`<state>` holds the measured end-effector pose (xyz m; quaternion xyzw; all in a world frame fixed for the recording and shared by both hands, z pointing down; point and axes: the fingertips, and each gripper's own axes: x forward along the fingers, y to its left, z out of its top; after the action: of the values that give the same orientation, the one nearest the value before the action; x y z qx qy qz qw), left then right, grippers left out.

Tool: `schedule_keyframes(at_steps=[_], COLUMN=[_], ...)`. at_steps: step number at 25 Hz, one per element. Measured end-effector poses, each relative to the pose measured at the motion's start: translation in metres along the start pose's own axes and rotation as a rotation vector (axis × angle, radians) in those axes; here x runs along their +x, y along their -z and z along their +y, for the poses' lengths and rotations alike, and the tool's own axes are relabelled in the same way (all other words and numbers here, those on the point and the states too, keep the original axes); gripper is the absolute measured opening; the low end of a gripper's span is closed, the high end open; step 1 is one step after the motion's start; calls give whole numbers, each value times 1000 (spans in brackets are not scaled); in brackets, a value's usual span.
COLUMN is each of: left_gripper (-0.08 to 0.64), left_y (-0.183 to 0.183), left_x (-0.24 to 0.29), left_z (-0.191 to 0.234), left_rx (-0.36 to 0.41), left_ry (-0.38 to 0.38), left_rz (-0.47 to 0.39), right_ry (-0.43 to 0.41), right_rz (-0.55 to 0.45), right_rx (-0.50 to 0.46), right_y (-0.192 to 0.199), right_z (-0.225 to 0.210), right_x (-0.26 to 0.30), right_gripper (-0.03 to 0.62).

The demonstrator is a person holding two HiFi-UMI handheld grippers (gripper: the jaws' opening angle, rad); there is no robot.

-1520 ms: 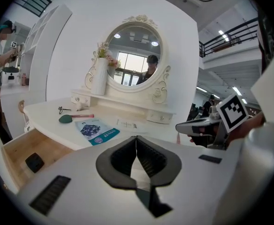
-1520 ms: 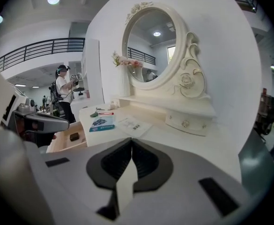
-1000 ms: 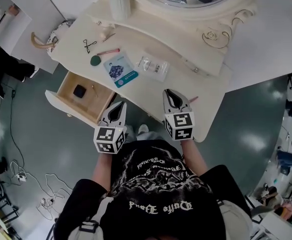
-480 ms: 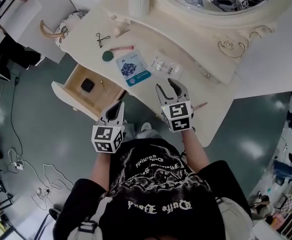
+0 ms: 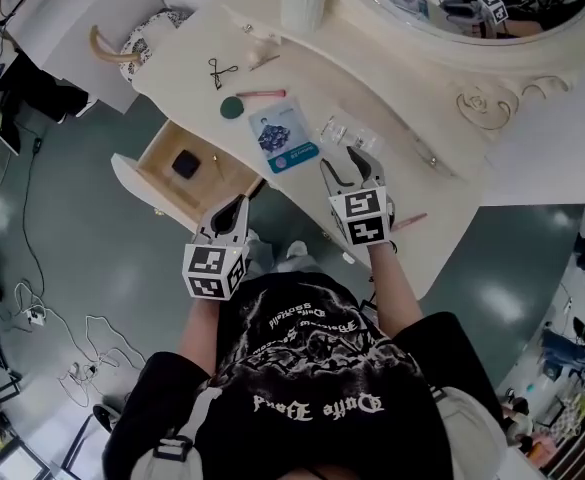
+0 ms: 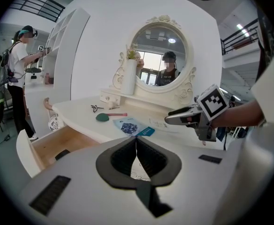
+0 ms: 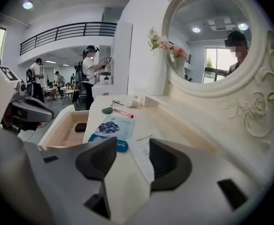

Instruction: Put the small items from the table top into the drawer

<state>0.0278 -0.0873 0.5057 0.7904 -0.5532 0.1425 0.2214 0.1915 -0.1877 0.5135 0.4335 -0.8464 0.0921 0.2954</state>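
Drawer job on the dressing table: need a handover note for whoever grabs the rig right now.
Left gripper: fingers shut, empty, near the corner of the open drawer.
Right gripper: fingers have just been opening, nothing gripped between them; it is over the table at the clear packet.
Done: a black item and a thin gold piece lie in the drawer.
Left on the table, at least: clear packet, blue sachet, green disc, pink stick, scissors-like tool, pink piece at the near edge.
Next, probably: take the clear packet with the right gripper.
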Motion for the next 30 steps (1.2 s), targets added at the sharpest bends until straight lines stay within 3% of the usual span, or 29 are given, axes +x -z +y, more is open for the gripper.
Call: schedule_keyframes(at_steps=[5, 11, 30], left_gripper=[15, 15, 15], left_y=[-3, -3, -6], left_x=[5, 8, 15], left_z=[7, 19, 44], left_rx=[12, 6, 0], left_ry=[0, -9, -41], left_rz=[8, 19, 46], right_ry=[-11, -9, -49], right_rz=[51, 115, 241], right_rx=[-97, -135, -59], right_y=[-1, 5, 21], right_z=[-1, -5, -15], right_x=[13, 30, 73], right_gripper=[212, 212, 224])
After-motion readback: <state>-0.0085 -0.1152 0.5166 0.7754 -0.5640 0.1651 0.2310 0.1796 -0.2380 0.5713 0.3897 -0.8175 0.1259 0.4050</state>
